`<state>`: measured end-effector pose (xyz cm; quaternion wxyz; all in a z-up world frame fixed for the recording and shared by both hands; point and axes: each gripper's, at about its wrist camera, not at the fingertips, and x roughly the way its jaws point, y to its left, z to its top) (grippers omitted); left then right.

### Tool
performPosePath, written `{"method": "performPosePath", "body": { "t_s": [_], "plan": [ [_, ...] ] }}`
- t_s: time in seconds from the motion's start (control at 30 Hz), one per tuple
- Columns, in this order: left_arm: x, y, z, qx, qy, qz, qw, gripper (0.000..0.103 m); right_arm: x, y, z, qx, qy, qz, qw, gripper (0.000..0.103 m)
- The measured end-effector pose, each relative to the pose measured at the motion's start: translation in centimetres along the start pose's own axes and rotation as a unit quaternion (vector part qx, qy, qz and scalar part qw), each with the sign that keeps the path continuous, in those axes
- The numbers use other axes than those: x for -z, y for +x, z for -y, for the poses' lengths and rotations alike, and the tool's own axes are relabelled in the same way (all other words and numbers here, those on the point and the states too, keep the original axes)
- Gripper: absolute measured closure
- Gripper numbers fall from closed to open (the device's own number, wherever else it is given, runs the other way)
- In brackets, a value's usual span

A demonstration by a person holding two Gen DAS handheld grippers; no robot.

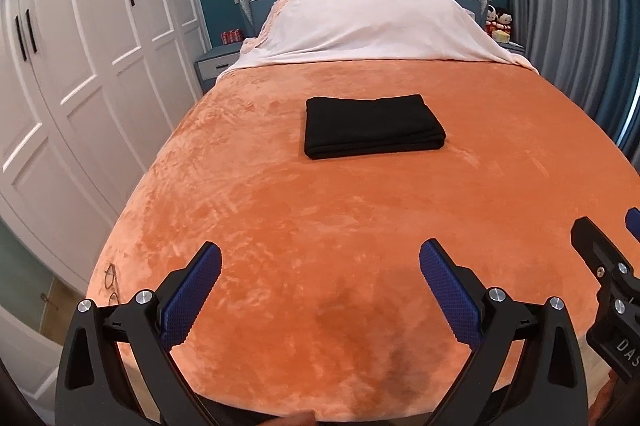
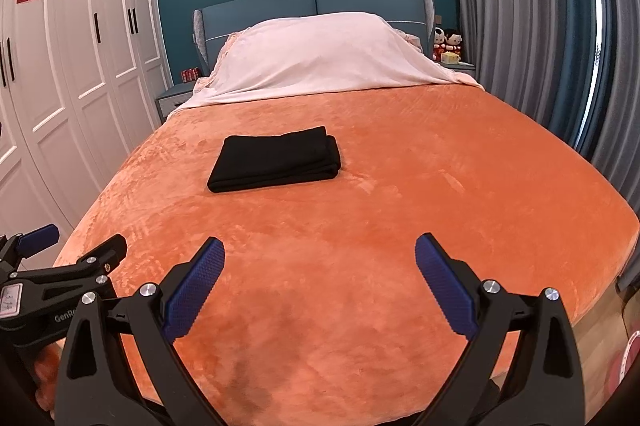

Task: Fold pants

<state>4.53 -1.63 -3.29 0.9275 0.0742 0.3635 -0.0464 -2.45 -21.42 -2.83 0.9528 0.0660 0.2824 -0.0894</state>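
Observation:
The black pants (image 1: 372, 127) lie folded into a neat rectangle on the orange blanket (image 1: 320, 226) in the middle of the bed. They also show in the right wrist view (image 2: 276, 159). My left gripper (image 1: 320, 258) is open and empty, held over the foot of the bed, well short of the pants. My right gripper (image 2: 320, 254) is open and empty, beside the left one and equally far from the pants. The right gripper shows at the right edge of the left wrist view (image 1: 604, 242), and the left gripper at the left edge of the right wrist view (image 2: 76, 242).
A pink sheet over the pillows (image 1: 372, 22) lies at the head of the bed. White wardrobes (image 1: 80, 66) stand to the left, grey curtains (image 1: 568, 6) to the right. Glasses (image 1: 112, 282) lie at the blanket's left edge. Nightstands flank the headboard.

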Motion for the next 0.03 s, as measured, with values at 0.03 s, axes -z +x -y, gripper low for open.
{"method": "performPosePath", "body": {
  "t_s": [0.03],
  "plan": [
    [0.04,0.06,-0.02,0.001,-0.001,-0.001,1.0,0.005,-0.03,0.02,0.0,0.0,-0.001,0.0,1.0,0.009]
  ]
}}
